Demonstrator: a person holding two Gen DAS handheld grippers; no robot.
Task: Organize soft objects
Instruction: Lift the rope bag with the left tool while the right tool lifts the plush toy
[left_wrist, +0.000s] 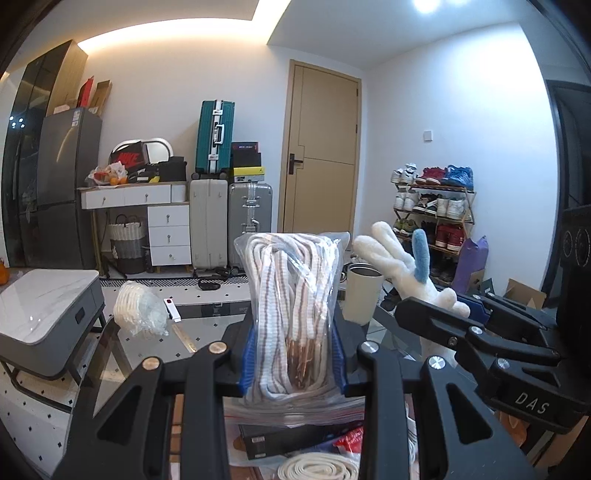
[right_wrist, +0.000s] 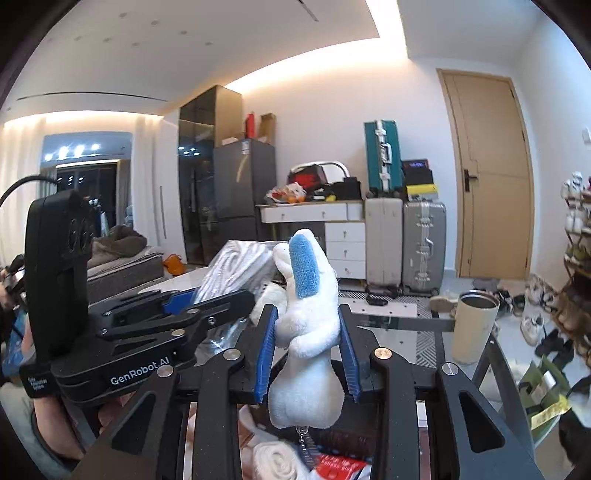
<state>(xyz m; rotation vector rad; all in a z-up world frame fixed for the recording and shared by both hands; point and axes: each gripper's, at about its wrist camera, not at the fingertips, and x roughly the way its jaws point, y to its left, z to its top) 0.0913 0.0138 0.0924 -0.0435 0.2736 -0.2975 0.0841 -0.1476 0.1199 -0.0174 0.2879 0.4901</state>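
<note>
- We are holding a clear plastic bag of striped cord (left_wrist: 291, 306) in our left tool (left_wrist: 293, 354), its blue pads pressing on both sides of the bag, which is standing upright between them, lifted above the clutter below.
- We are gripping a white plush toy (right_wrist: 308, 332) with a blue ear in our right tool (right_wrist: 308, 360); the jaws are narrow and closing on its body, head up, and a small metal chain (right_wrist: 303, 437) is hanging from its underside.
- In the left wrist view the right tool is reaching in from the right with the plush toy's limbs sticking up past its jaws; in the right wrist view the left tool is sitting just to the left with the bag.
- The two tools are working side by side, near each other but apart.
- Below and beyond them the glass counter (left_wrist: 207, 332) is carrying a cream tumbler (left_wrist: 360, 295), standing upright and open, and a second bag of pale cord (left_wrist: 138, 310) further left.
- Under the left tool a flat coil of cream rope (left_wrist: 317, 467) and a dark box (left_wrist: 273, 437) are lying among other items.
</note>
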